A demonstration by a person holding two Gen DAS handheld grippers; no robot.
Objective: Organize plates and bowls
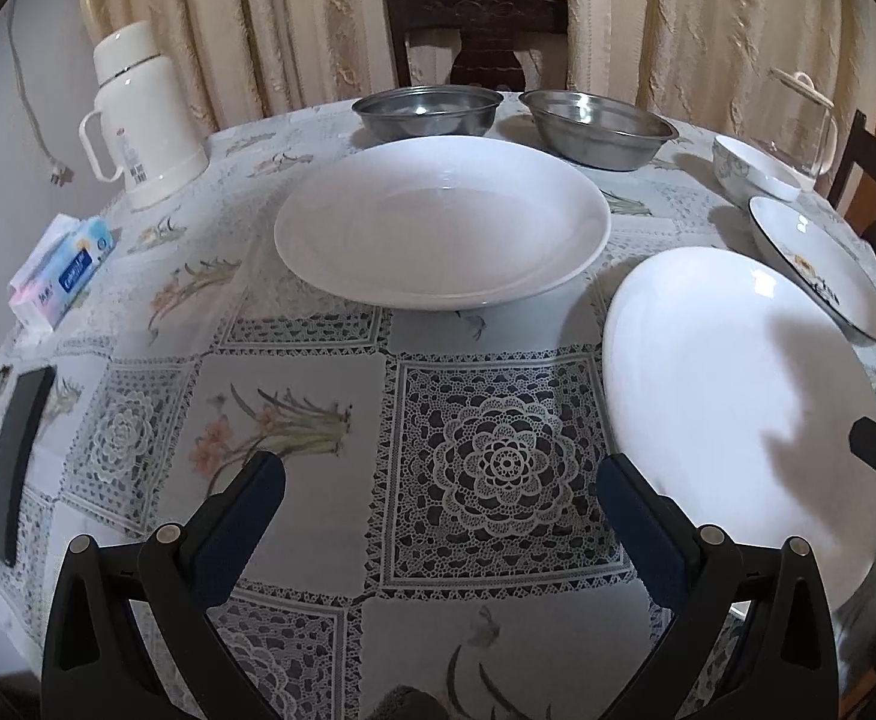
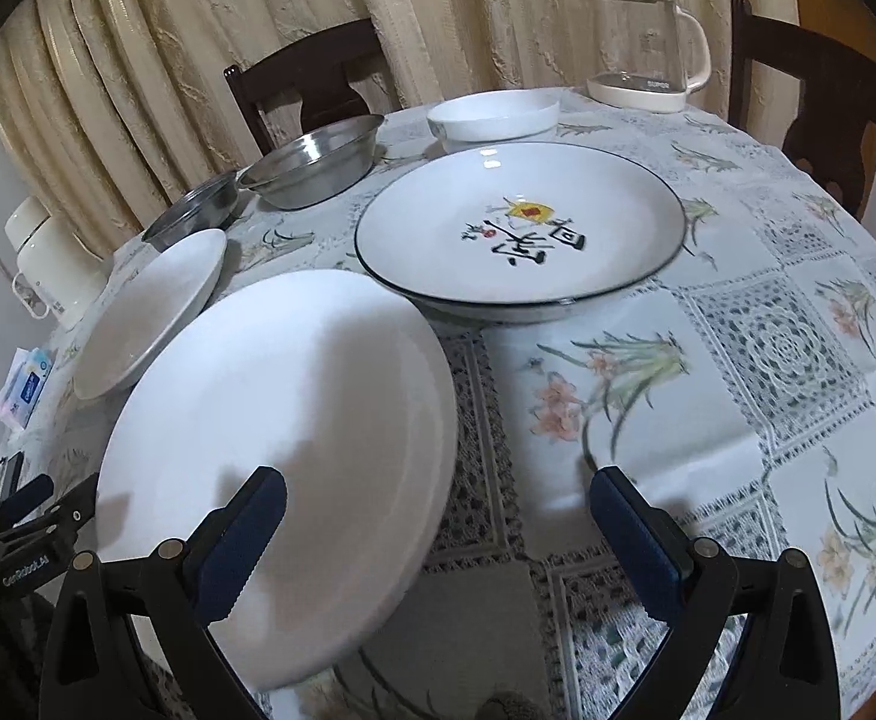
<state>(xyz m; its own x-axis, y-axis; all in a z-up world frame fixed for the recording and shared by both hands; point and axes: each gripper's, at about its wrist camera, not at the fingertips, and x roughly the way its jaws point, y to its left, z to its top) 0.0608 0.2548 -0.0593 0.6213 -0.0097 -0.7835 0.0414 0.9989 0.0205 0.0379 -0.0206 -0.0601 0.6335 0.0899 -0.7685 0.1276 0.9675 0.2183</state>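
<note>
- Starting out: nothing stacked yet, all dishes lie singly on the table (image 1: 294, 372).
- Left gripper (image 1: 441, 501) hovers low over the lace cloth, jaws wide apart, empty.
- Right gripper (image 2: 438, 504) likewise, jaws wide apart, empty; its left finger sits over the near plate's rim, contact unclear.
- Near plate (image 2: 282, 468), plain white, lies at the front edge of the table, between the two grippers; also seen at right in the left view (image 1: 738, 408).
- Deep plate (image 1: 441, 219), plain white, sits mid-table, ahead of the left gripper, apart from the near plate.
- Printed plate (image 2: 519, 228), dark rim with characters, lies behind the near plate; rims look very close, touching or not I cannot tell.
- White bowl (image 2: 495, 114) behind the printed plate, just beside it.
- Two steel bowls (image 1: 429, 111) (image 1: 600, 126) side by side at the far edge, near the chair (image 1: 477, 36).
- Flask (image 1: 138, 114), kettle (image 2: 648, 42), tissue pack (image 1: 63, 270) off to the sides, not task items.
- Step, as I judge: approach for the first pick, likely the near plate.
- Next move calls for getting one jaw under the thin rim and closing on it; the flat rim on cloth could slip, so a shallow angle helps.
</note>
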